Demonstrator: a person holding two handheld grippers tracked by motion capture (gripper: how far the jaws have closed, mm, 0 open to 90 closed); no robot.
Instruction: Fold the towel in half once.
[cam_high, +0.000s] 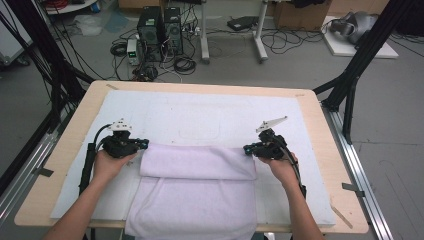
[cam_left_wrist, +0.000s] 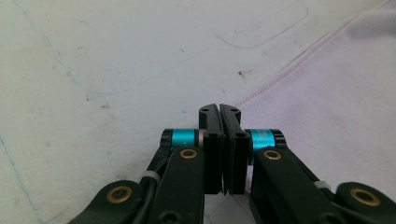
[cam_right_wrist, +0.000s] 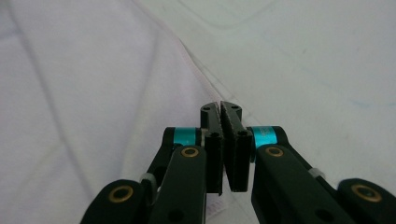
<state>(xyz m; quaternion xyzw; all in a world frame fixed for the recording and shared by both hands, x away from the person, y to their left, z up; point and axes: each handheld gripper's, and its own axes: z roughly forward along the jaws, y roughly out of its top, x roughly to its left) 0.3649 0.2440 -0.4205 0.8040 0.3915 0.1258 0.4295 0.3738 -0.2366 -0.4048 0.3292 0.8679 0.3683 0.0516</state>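
A pale pink towel (cam_high: 197, 165) lies on the white mat (cam_high: 200, 107), its far part folded back into a thick band and its near end hanging over the table's front edge. My left gripper (cam_high: 145, 144) rests at the left end of that band, jaws pressed together. In the left gripper view the gripper (cam_left_wrist: 219, 108) is shut with its tips at the towel's hemmed corner (cam_left_wrist: 327, 93), and no cloth shows between the pads. My right gripper (cam_high: 246, 149) sits at the band's right end. In the right gripper view it (cam_right_wrist: 221, 106) is shut beside the towel's hem (cam_right_wrist: 84, 93).
The mat covers most of a wooden table (cam_high: 70, 145). Black frame posts (cam_high: 360, 60) stand at the back right and back left. On the floor beyond the far edge are computer towers (cam_high: 160, 32), cables and the legs of another table.
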